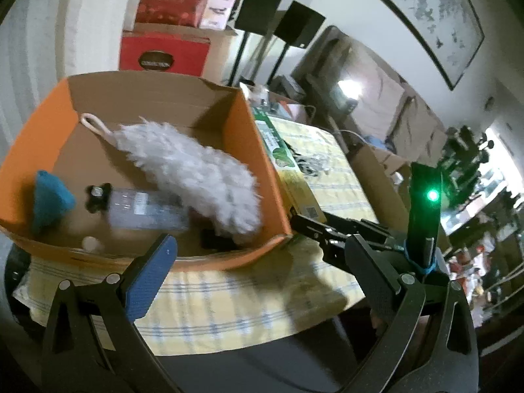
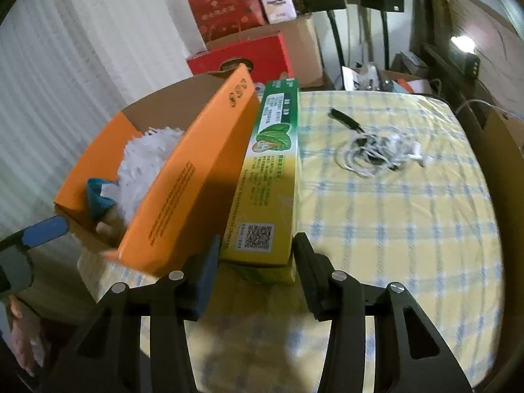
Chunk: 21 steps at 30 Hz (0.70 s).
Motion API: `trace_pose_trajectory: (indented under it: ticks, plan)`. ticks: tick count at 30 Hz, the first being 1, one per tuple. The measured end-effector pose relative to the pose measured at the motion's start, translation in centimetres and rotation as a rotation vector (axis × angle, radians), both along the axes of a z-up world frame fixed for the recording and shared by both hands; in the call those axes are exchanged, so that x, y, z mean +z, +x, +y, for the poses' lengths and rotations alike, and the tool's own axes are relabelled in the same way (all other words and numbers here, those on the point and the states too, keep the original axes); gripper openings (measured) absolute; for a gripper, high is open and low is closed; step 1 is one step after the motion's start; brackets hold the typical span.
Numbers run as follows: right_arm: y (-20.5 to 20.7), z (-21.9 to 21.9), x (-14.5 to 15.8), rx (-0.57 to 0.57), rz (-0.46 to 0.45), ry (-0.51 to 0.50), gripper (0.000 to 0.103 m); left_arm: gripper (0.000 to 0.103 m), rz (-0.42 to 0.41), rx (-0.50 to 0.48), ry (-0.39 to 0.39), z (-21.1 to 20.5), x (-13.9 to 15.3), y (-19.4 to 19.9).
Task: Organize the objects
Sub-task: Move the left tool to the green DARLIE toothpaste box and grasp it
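The green box [image 2: 267,177] is lying flat on the table [image 2: 409,229], its long left side touching the outer wall of the orange carton [image 2: 183,190]. The right gripper [image 2: 253,268] is straddling the box's near end, the one with the square code. Its jaws are standing on either side of that end, but whether the pads are already pressing on the cardboard I cannot tell; the left pad looks to be just meeting the box's corner.

Inside the carton, left of the green box, a white duster [image 1: 193,170], a clear bottle [image 1: 144,208] and a blue cloth [image 1: 49,199] are lying loose. The left gripper [image 1: 268,271] is hovering agape and empty in front of the carton's near wall, off to the box's left.

Right of the green box, well apart from it, a tangle of white cable [image 2: 380,154] is sitting on the tablecloth.

The risks, as I judge them: the grip is falling at the very end of a long box, so lifting it there is likely to make the far end droop and twist out of the pads. The left pad is squeezing into the narrow gap beside the carton wall, so it may catch or shove the carton. Dropped in flat, the box may land on the duster and bottle and sit proud.
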State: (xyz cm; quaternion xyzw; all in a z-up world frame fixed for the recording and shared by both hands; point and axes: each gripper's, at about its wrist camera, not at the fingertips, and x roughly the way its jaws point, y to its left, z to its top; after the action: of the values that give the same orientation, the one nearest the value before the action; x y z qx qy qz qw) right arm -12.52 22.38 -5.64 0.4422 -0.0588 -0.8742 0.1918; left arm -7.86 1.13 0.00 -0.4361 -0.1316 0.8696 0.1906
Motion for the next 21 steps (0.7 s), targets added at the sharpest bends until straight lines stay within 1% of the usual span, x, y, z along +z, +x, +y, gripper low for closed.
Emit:
trace_pose_trajectory:
  ticks: [6, 10, 13, 17, 21]
  plan:
    - [2.7, 2.6, 0.7, -0.006, -0.018, 0.016, 0.046, 0.099, -0.007, -0.054, 0.021, 2.7, 0.1, 0.4]
    - [4.5, 4.5, 0.6, -0.022, -0.044, -0.024, 0.045, 0.099, -0.025, -0.102, 0.037, 5.0, -0.3, 0.5]
    - [5.6, 5.7, 0.8, -0.037, -0.053, -0.048, 0.045, 0.099, -0.043, -0.129, 0.063, 6.4, -0.8, 0.5]
    - [7.2, 7.1, 1.0, -0.058, -0.059, -0.097, 0.044, 0.099, -0.062, -0.132, 0.107, 7.7, -1.8, 0.5]
    - [8.4, 7.8, 1.0, -0.067, -0.063, -0.103, 0.044, 0.099, -0.064, -0.131, 0.129, 8.5, -2.4, 0.4]
